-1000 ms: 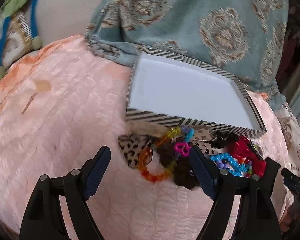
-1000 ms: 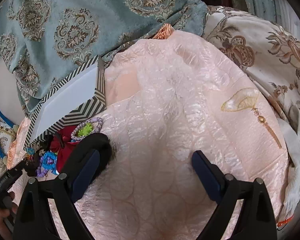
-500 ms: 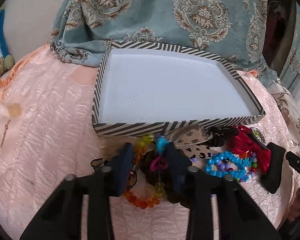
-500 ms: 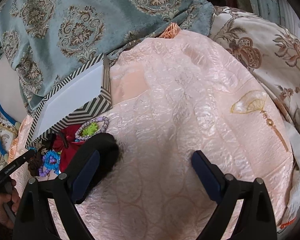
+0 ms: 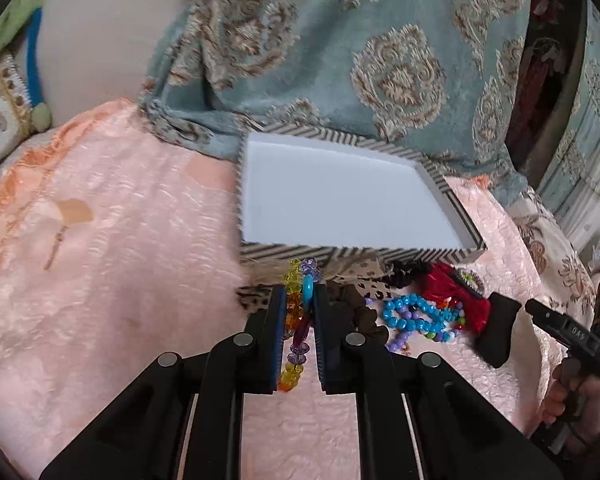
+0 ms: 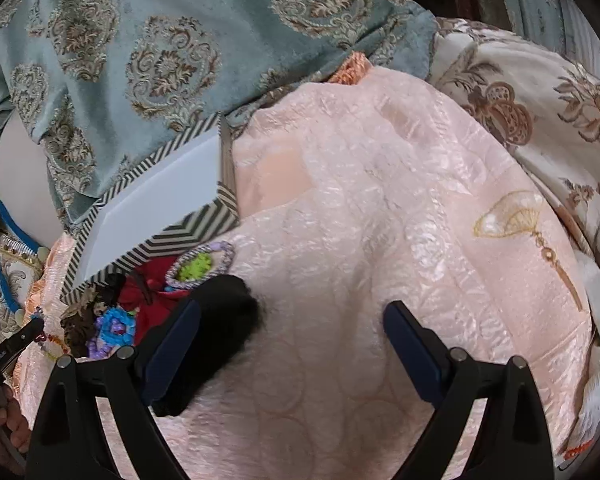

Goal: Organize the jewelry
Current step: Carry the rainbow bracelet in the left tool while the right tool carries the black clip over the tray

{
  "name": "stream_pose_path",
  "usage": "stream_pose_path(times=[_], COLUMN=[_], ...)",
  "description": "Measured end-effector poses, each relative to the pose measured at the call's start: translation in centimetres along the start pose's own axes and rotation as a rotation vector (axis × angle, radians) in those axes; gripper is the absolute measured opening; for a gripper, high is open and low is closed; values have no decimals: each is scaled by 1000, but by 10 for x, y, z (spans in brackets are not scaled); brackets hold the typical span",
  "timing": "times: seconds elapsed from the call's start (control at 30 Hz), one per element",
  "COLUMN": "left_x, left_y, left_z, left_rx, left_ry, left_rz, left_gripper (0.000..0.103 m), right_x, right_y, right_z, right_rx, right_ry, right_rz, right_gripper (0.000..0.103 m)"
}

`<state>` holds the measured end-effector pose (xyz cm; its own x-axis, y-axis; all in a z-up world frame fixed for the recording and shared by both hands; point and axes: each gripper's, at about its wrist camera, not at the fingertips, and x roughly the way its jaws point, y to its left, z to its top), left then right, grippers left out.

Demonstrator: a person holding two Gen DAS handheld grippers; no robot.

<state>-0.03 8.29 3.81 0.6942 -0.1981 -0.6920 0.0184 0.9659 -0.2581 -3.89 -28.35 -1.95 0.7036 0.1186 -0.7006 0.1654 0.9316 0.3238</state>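
My left gripper point(image 5: 300, 300) is shut on a multicoloured bead bracelet point(image 5: 298, 320) and holds it just in front of the striped box point(image 5: 456, 252), whose white inside holds nothing. Behind the fingers lies a jewelry pile: a blue bead bracelet point(image 5: 412, 316), a red fabric piece point(image 5: 448, 284), dark brown scrunchies point(image 5: 360, 316) and a leopard-print piece point(image 5: 256, 294). My right gripper point(image 6: 292, 344) is open over bare pink quilt, right of the pile point(image 6: 148, 292). The box also shows in the right wrist view point(image 6: 192, 232). An oval beaded brooch point(image 6: 200, 264) lies beside its left finger.
Everything rests on a pink quilted bedspread point(image 5: 120, 240). A teal patterned blanket point(image 5: 380, 60) is heaped behind the box. A floral cream cover point(image 6: 540, 100) lies at the right. The right gripper's finger point(image 5: 496, 328) shows at the pile's right edge.
My left gripper moved onto the pile and closed on the multicoloured bead bracelet, then lifted it a little. The right gripper stayed open and barely moved.
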Motion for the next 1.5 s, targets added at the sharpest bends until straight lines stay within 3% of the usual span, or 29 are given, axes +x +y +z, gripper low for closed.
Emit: stream_pose_path(times=[0.17,0.27,0.37,0.43,0.6,0.63,0.67,0.73,0.9,1.1,1.27,1.43,1.5], left_x=[-3,7,30,30,32,33,32,31,29,27,25,19,18], left_y=[-6,-16,-12,-17,-27,-28,-29,-30,-29,-36,-47,-39,-37], left_z=[8,-3,-11,-11,-15,-15,-16,-16,-17,-20,-24,-22,-21], left_rx=[-34,28,-2,20,47,49,51,53,51,82,135,101,93], left_ry=[-7,-64,18,4,0,3,2,-2,-9,-6,-34,-80,-90], left_rz=[53,55,59,51,35,32,29,31,61,38,63,90,96], left_gripper=[0,0,0,0,0,0,0,0,0,0,0,0,0], right_x=[1,6,6,10,25,27,29,28,-1,-21,-17,-16,-9], right_y=[7,12,27,33,34,33,33,35,42,33,38,46,52], right_z=[-9,-17,-18,-19,-18,-18,-19,-21,-17,-9,-13,-21,-22], right_rx=[-78,-91,-156,-154,-114,-109,-114,-136,-214,-191,-197,-237,-252], right_ry=[35,83,69,71,89,91,94,95,-54,-143,-113,-148,-92], right_rz=[24,78,127,175,197,189,189,212,153,157,198,211,221], right_gripper=[96,90,83,81,79,63,36,16,14,14,14,14,14])
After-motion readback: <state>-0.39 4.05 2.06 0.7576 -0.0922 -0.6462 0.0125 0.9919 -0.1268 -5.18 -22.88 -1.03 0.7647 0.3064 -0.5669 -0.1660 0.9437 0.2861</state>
